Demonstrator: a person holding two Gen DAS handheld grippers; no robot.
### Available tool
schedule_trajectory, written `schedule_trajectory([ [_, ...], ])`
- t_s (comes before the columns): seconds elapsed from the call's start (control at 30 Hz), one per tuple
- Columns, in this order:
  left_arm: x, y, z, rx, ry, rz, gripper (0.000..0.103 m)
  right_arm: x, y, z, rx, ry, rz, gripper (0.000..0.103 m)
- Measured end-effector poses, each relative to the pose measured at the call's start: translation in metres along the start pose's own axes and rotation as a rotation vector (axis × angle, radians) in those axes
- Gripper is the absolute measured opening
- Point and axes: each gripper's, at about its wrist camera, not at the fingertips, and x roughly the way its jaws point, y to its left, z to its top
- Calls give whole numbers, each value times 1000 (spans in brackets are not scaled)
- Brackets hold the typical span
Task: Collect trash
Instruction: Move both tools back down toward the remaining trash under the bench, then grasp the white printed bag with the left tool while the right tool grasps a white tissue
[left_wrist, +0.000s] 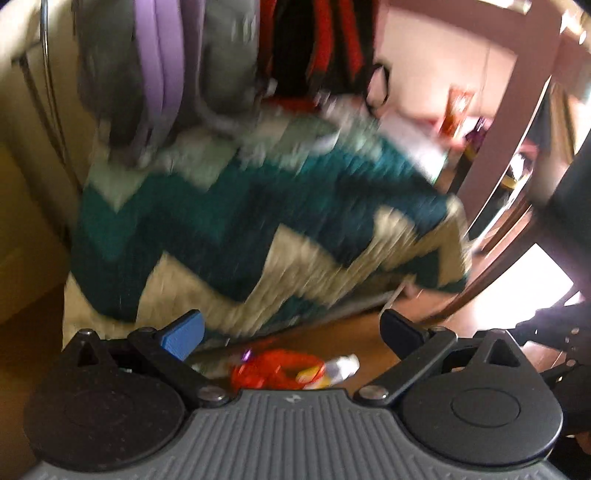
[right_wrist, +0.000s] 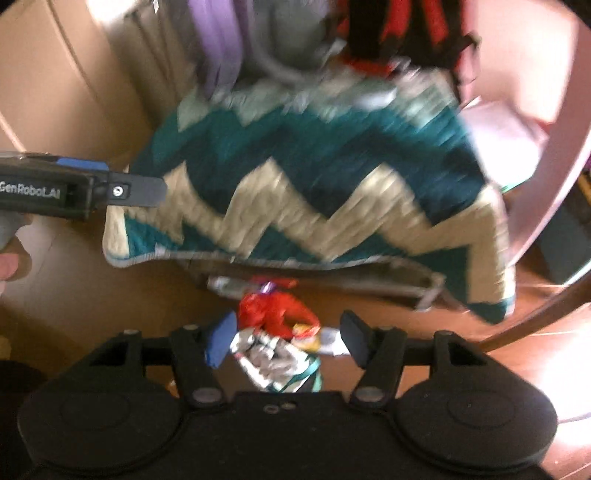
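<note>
Between and just beyond the jaws of the right gripper (right_wrist: 284, 341), on the wooden floor (right_wrist: 110, 306), lie a red wrapper (right_wrist: 275, 314) and a crumpled silver one (right_wrist: 267, 356); those jaws stand partly open, gripping nothing. The left gripper (left_wrist: 291, 334) gapes wide, empty, the red wrapper below it.

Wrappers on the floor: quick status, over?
Left gripper open, empty. Right gripper open, jaws either side of the silver wrapper, not touching. Red wrapper beside it on the floor. Zigzag quilt hangs just beyond.
</note>
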Motion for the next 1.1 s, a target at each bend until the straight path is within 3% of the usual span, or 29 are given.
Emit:
schedule_trajectory([
  [0.17,68,28,-44,-8,132,44,102,80,20,-15,-76,108,18,62],
  [0.37,150,60,-89,-9,301,47,102,163,38,-39,-241,260,16,61],
  [0.7,270,104,-157,-76,455,8,102,290,60,-75,-537,439,43,61],
  [0.97,340,104,-207,-74,557,-64,101,366,60,-101,-568,518,79,61],
  [1.1,365,106,-220,-110,601,-104,89,387,54,-111,-548,557,80,59],
])
